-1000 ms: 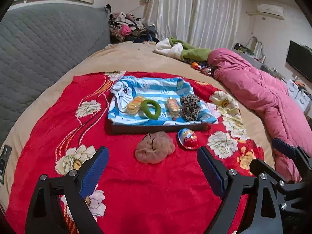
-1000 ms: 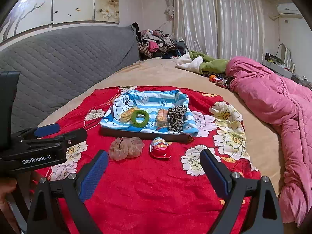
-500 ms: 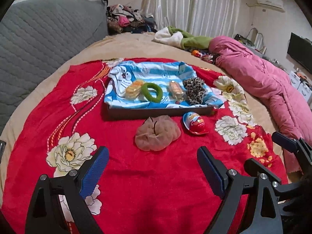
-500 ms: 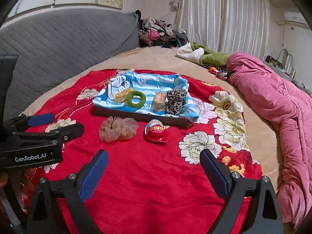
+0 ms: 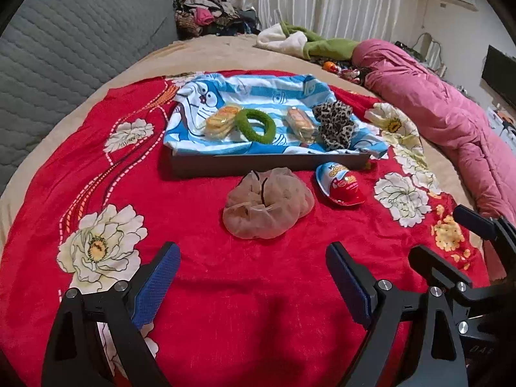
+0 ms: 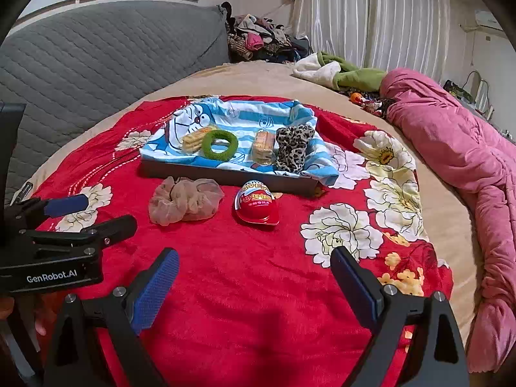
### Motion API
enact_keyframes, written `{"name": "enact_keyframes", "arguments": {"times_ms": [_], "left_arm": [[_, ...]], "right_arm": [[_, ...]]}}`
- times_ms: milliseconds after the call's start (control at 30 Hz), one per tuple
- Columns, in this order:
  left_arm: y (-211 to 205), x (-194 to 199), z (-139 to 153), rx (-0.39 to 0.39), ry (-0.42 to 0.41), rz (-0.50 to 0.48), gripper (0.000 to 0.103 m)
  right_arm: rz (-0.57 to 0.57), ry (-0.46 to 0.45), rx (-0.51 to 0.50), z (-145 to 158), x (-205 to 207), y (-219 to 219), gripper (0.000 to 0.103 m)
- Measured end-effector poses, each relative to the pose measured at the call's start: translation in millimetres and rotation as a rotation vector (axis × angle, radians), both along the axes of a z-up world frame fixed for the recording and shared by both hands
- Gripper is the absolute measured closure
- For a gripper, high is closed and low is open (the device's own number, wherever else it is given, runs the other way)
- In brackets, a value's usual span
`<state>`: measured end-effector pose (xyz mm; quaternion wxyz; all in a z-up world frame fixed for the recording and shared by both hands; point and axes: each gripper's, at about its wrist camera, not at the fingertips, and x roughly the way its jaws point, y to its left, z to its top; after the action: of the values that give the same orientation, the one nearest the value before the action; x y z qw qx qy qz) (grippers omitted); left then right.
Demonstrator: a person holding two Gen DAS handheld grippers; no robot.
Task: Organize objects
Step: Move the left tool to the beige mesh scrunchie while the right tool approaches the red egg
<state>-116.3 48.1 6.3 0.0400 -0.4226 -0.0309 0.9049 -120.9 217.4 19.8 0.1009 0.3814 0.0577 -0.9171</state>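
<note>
Nearest the cameras, the left gripper (image 5: 253,277) hangs over the red flowered blanket (image 5: 225,306) with its blue-padded fingers (image 5: 158,285) spread wide and nothing between them. The right gripper (image 6: 254,279) is beside it toward the bed's right edge, its fingers (image 6: 156,287) likewise spread wide and empty.

Just beyond the left gripper, near the middle of the blanket, lies a beige sheer scrunchie (image 5: 269,204). Next to it on the right, not touching, sits a red and blue egg-shaped toy package (image 5: 340,183).

Behind both, a dark tray (image 5: 267,164) lined with a blue-and-white striped cartoon cloth (image 5: 258,90) rests on the blanket. In it, from left to right, are a wrapped yellow snack (image 5: 221,121), a green scrunchie (image 5: 256,125) leaning against that snack, a second wrapped snack (image 5: 300,122), and a leopard-print scrunchie (image 5: 335,124) touching it.

Farther off, a pink quilt (image 5: 445,119) runs along the bed's right edge. A green and white garment (image 5: 309,42) lies toward the far edge, a grey quilted headboard (image 5: 74,42) lines the left side, and a clothes pile (image 5: 209,16) sits at the far corner.
</note>
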Motion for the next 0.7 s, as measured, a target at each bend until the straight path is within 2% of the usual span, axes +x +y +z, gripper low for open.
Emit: {"name": "enact_keyframes", "arguments": {"times_ms": [700], "left_arm": [[4.8, -60.2, -37.9, 0.011, -0.078, 0.007, 0.011]], "right_arm": [[0.016, -0.095, 0.021, -41.3, -62.4, 3.6, 0.008]]}}
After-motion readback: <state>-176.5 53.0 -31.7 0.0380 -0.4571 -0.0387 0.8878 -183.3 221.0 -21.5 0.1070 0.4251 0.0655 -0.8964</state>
